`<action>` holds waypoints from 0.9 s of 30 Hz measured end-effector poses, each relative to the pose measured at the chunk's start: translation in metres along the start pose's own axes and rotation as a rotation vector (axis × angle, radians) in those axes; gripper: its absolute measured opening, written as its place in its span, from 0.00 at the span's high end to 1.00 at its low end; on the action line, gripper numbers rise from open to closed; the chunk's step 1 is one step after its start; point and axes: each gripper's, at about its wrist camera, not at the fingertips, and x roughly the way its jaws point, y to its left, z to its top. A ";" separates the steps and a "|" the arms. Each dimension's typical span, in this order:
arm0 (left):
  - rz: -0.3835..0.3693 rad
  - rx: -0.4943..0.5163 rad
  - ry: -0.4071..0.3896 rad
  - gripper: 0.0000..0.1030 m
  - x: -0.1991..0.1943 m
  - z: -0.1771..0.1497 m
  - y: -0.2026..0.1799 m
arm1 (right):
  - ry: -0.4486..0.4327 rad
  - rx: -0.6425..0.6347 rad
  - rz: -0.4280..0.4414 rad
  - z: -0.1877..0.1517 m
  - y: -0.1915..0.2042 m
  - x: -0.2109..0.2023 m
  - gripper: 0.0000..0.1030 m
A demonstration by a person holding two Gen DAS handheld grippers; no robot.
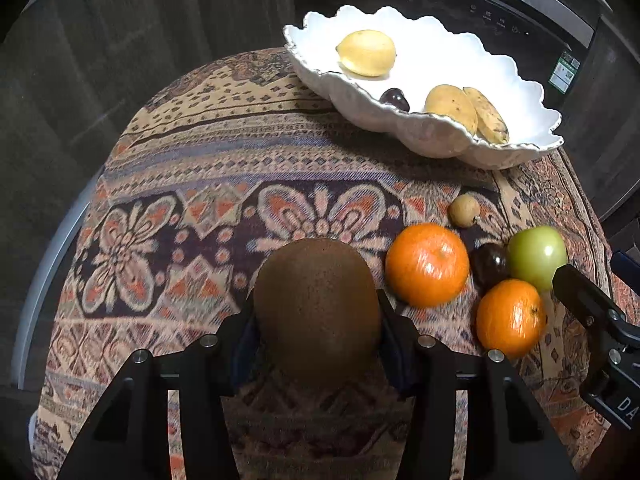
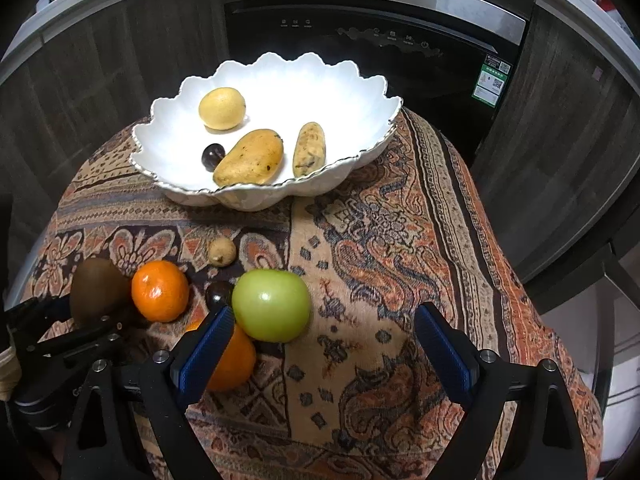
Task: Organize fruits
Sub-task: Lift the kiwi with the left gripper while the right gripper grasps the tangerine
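Observation:
My left gripper point(image 1: 318, 308) is shut on a brown kiwi point(image 1: 316, 304), also seen from the right wrist view point(image 2: 98, 290). My right gripper point(image 2: 324, 324) is open and empty, just right of a green apple point(image 2: 272, 304). Two oranges point(image 1: 427, 264) point(image 1: 510, 318), a dark plum point(image 1: 489, 262), the green apple point(image 1: 536, 256) and a small tan fruit point(image 1: 464, 210) lie on the patterned cloth. A white scalloped bowl point(image 2: 352, 120) holds a lemon point(image 2: 222, 108), a mango point(image 2: 250, 158), a spotted banana point(image 2: 309, 149) and a dark plum point(image 2: 212, 156).
The round table is covered by a patterned cloth point(image 2: 400, 240). A dark appliance point(image 2: 380, 40) with a control panel stands behind the bowl, between wood-grain cabinet fronts point(image 2: 568, 140). The table edge drops off at left and right.

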 end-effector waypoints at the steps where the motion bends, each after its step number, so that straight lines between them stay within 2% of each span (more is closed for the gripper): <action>1: 0.001 -0.007 0.003 0.50 -0.002 -0.002 0.002 | 0.001 -0.002 0.005 -0.001 0.001 -0.001 0.10; 9: 0.022 -0.062 0.005 0.50 -0.017 -0.016 0.024 | 0.001 -0.023 0.057 -0.007 0.021 -0.010 0.10; 16: 0.031 -0.126 0.006 0.51 -0.021 -0.031 0.052 | 0.044 -0.020 0.069 -0.017 0.041 0.000 0.11; 22: 0.033 -0.139 -0.010 0.51 -0.023 -0.034 0.060 | 0.076 -0.009 0.059 -0.020 0.049 0.013 0.11; 24: 0.026 -0.141 -0.012 0.51 -0.023 -0.034 0.060 | 0.095 0.006 0.054 -0.020 0.049 0.018 0.14; 27: 0.015 -0.141 -0.012 0.51 -0.023 -0.034 0.059 | 0.130 0.025 0.066 -0.021 0.049 0.028 0.26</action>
